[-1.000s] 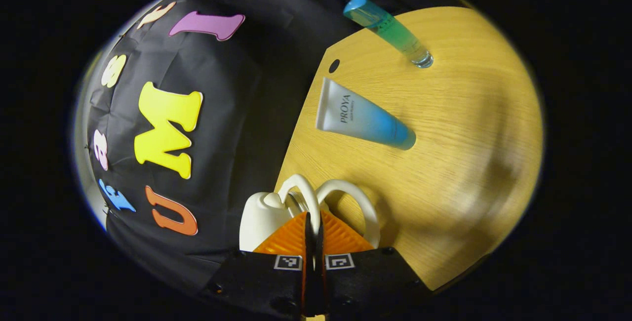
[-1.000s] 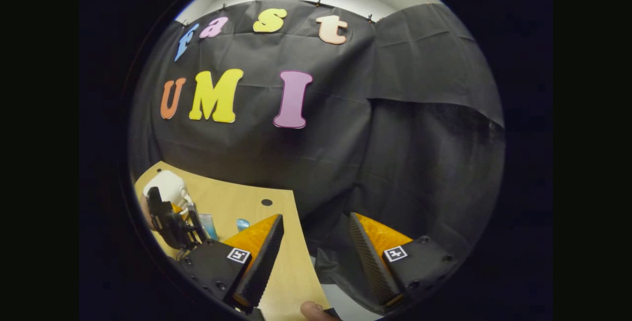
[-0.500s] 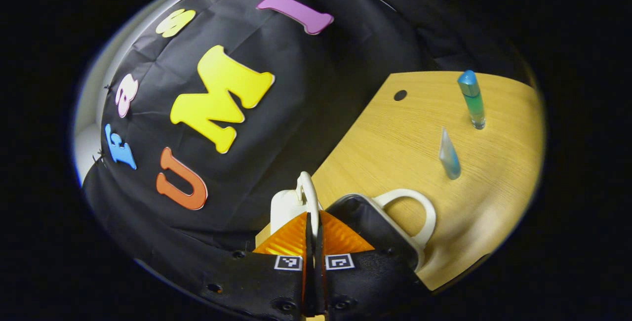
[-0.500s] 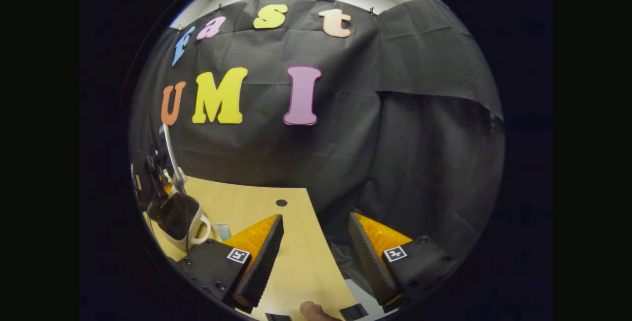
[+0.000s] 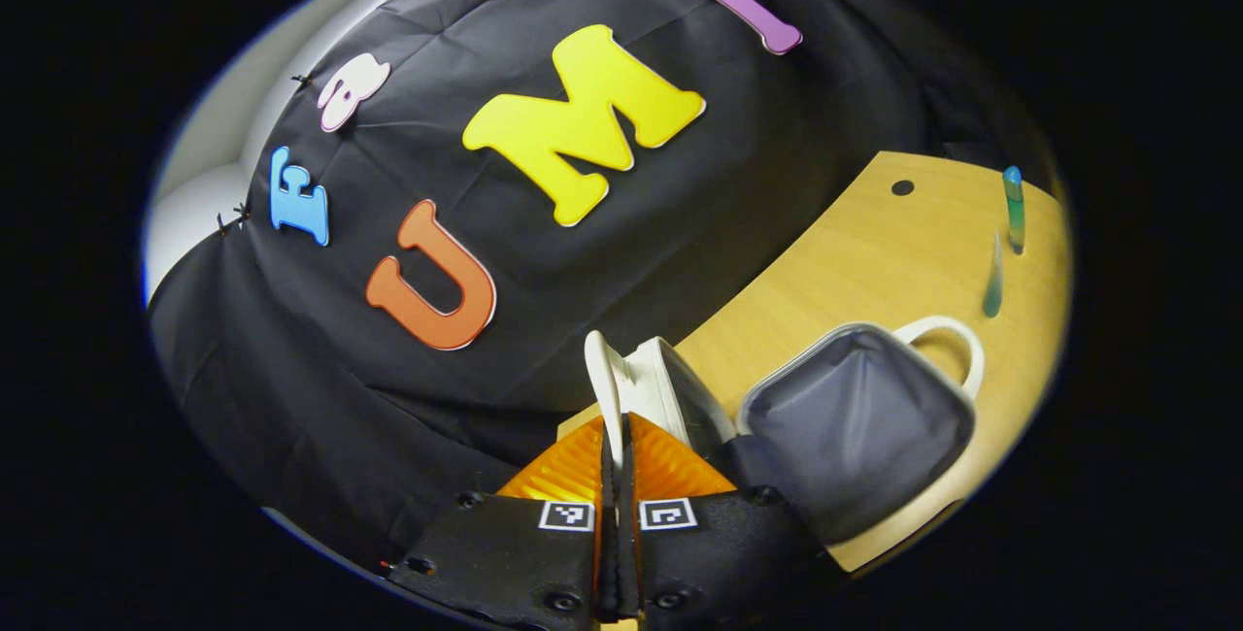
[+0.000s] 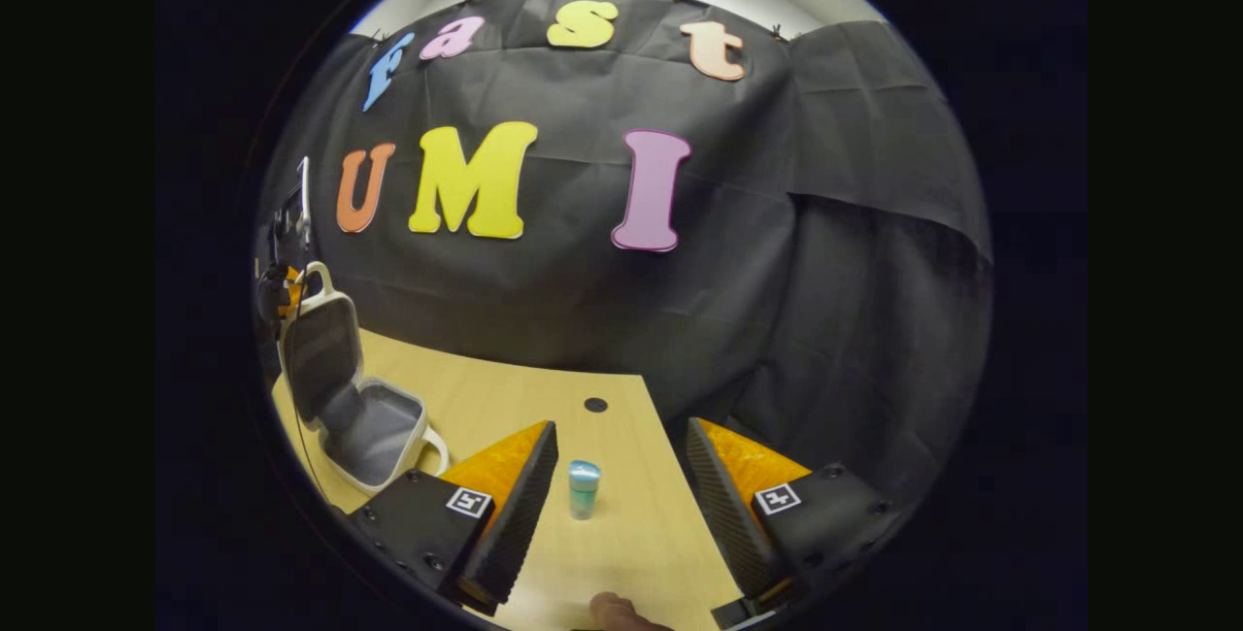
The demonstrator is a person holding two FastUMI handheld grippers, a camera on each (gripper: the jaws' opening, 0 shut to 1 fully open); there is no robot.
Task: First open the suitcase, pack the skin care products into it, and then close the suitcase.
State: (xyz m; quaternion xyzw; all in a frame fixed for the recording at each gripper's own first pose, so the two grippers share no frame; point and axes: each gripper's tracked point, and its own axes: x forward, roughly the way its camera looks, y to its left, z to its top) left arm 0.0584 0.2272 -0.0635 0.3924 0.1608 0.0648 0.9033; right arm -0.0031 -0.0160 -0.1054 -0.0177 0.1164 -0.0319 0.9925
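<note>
Left tongs clamped, right tongs agape

The suitcase was white outside with a plain grey lining. The table was light yellow wood grain, and the bottle ran blue at top to green below.

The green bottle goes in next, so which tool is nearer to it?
Right. The right tool is open with the green bottle standing between its fingers. The left tool grips the suitcase lid's handle, across the table.

My fingers pinch the white suitcase's raised lid handle; it lies open, grey-lined, with two blue-green tubes standing beyond.
</note>
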